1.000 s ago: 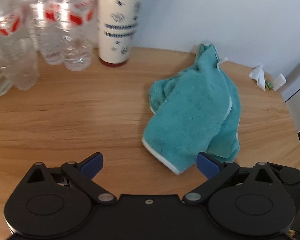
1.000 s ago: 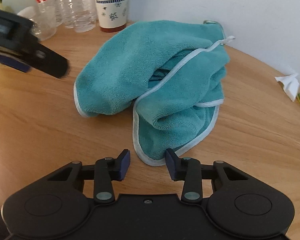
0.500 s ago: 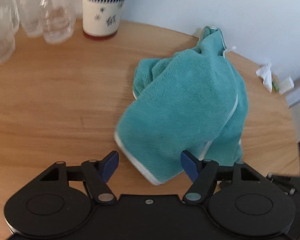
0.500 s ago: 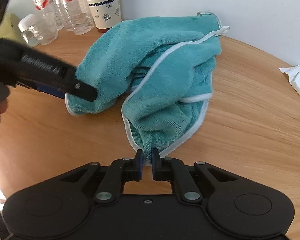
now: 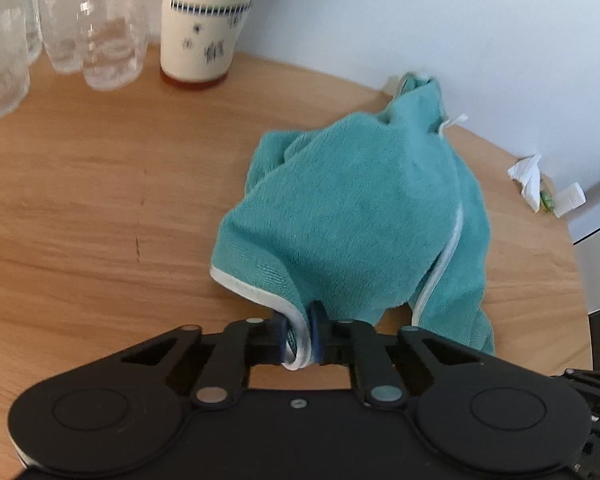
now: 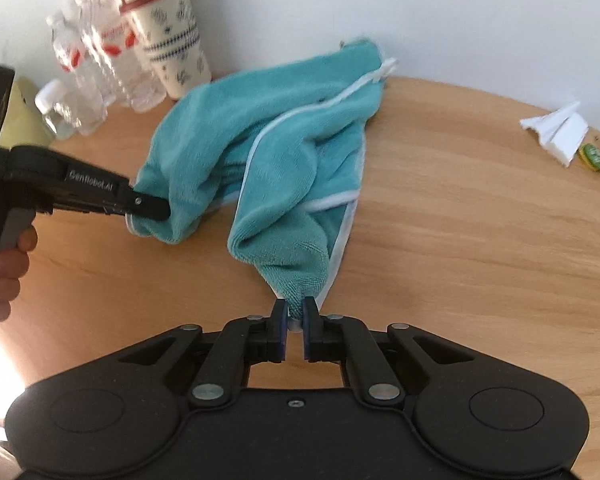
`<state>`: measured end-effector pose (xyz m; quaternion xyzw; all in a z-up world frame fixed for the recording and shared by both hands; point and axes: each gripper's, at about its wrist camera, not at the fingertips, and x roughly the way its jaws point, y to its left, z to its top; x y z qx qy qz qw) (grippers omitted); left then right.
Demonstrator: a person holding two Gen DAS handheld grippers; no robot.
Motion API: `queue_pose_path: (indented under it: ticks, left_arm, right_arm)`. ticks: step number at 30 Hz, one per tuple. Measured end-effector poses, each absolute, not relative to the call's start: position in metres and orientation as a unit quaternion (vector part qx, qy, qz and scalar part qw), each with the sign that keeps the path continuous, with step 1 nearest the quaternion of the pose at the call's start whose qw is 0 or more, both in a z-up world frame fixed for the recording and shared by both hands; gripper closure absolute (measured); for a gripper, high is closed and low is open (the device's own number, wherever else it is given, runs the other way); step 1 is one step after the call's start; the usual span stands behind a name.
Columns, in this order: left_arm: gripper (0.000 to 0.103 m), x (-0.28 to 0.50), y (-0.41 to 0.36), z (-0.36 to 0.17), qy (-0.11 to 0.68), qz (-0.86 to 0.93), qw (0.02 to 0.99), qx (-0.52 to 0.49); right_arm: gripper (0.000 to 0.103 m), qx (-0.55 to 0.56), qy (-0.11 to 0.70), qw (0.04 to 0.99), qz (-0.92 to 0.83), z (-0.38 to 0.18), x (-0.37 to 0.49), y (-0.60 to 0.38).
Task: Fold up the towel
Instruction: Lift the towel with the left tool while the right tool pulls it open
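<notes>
A teal towel (image 5: 364,216) with white trim lies crumpled on the round wooden table (image 5: 100,208). My left gripper (image 5: 299,338) is shut on a near corner of it, the white hem looped between the blue pads. In the right wrist view the towel (image 6: 284,152) is partly lifted, and my right gripper (image 6: 294,320) is shut on another corner that narrows to a point between its pads. The left gripper (image 6: 148,208) shows there from the side, clamped on the towel's left corner, with a hand (image 6: 4,272) on its handle.
Several clear water bottles (image 5: 60,32) and a cream patterned tumbler (image 5: 204,24) stand at the table's back left by the white wall. Crumpled white paper (image 6: 556,132) and a small green item (image 6: 592,156) lie at the far right edge.
My left gripper moved in and shut on the towel's near corner. My right gripper, shut on its corner half a second ago, has pulled that corner up and back, stretching the cloth.
</notes>
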<state>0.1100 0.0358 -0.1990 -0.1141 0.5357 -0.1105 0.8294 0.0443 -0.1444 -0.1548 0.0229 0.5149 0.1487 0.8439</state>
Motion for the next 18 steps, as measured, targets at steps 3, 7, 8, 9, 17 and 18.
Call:
queue_pose_path:
  ticks: [3, 7, 8, 9, 17, 18]
  left_arm:
    - [0.095, 0.110, 0.041, -0.186, 0.533, -0.099, 0.833, -0.113]
    - [0.095, 0.104, 0.053, -0.167, 0.506, -0.090, 0.850, -0.113]
    - [0.095, 0.103, 0.056, -0.163, 0.504, -0.087, 0.852, -0.113]
    - [0.094, 0.102, 0.058, -0.159, 0.498, -0.085, 0.855, -0.114]
    - [0.095, 0.085, 0.075, -0.126, 0.459, -0.080, 0.879, -0.105]
    - [0.095, 0.084, 0.078, -0.120, 0.454, -0.084, 0.881, -0.108]
  right_arm:
    - [0.096, 0.023, 0.495, 0.855, 0.152, -0.133, 0.044, -0.154]
    - [0.096, 0.030, 0.471, 0.871, 0.135, -0.105, 0.045, -0.170]
    - [0.096, 0.034, 0.466, 0.874, 0.132, -0.099, 0.045, -0.175]
    - [0.096, 0.036, 0.456, 0.880, 0.127, -0.089, 0.045, -0.182]
    - [0.097, 0.019, 0.414, 0.905, 0.094, -0.047, 0.039, -0.206]
    - [0.097, 0.014, 0.410, 0.908, 0.087, -0.044, 0.038, -0.209]
